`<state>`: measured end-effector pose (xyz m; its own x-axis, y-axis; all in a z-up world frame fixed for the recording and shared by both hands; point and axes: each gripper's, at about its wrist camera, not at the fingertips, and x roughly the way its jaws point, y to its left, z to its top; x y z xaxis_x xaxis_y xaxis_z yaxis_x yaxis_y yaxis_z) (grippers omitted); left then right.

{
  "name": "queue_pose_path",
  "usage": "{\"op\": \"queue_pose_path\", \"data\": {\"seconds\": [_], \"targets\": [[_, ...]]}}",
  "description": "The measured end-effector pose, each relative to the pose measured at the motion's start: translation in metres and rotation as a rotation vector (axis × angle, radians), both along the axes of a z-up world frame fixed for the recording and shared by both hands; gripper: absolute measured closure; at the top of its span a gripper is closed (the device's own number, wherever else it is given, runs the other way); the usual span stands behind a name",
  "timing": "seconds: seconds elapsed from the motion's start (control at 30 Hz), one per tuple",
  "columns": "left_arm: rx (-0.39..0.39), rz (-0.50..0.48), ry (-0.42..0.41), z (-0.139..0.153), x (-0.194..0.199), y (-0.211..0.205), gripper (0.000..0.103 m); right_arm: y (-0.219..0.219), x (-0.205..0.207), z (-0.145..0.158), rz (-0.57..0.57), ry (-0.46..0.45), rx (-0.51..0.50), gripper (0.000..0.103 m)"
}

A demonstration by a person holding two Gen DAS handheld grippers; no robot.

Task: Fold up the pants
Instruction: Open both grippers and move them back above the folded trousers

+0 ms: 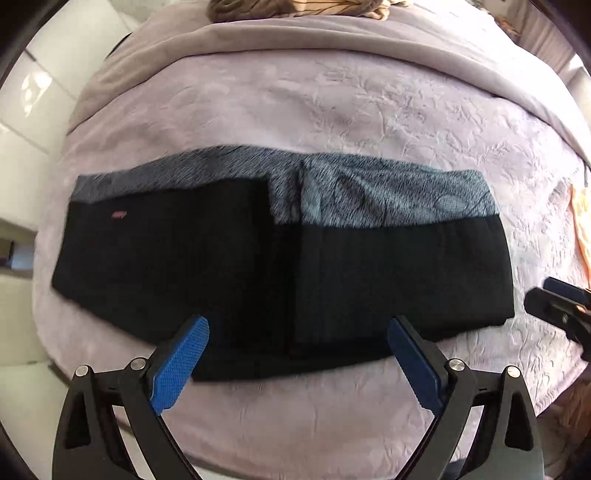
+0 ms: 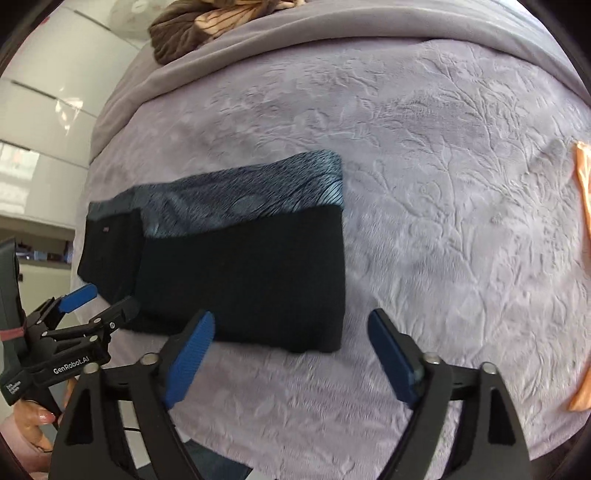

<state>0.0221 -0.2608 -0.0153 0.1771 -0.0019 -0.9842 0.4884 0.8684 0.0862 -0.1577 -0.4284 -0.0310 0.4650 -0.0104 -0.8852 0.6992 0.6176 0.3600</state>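
Pants, black with a grey-blue patterned band along their upper edge, lie folded flat across a lilac embossed bedspread in the middle of the left wrist view. In the right wrist view they sit left of centre. The left gripper hangs over their near edge with its blue pads spread wide and nothing between them. The right gripper is likewise wide apart and empty, its left pad over the pants' lower right corner and its right pad over bare bedspread. A grey blanket crosses the top of the frame, with brown striped cloth beyond it. An orange cloth lies at the right edge.
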Motion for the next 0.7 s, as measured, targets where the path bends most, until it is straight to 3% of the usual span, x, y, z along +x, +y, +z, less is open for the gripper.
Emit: {"op": "queue_pose_path", "data": {"seconds": [0.43,0.7], "targets": [[0.016,0.181,-0.013,0.027,-0.051,0.026,0.005,0.027,-0.007,0.004,0.145,0.035,0.010,0.008],[0.010,0.145,-0.012,0.028,-0.036,0.050,0.005,0.035,-0.002,0.012,0.068,0.025,-0.005,0.008]]}}
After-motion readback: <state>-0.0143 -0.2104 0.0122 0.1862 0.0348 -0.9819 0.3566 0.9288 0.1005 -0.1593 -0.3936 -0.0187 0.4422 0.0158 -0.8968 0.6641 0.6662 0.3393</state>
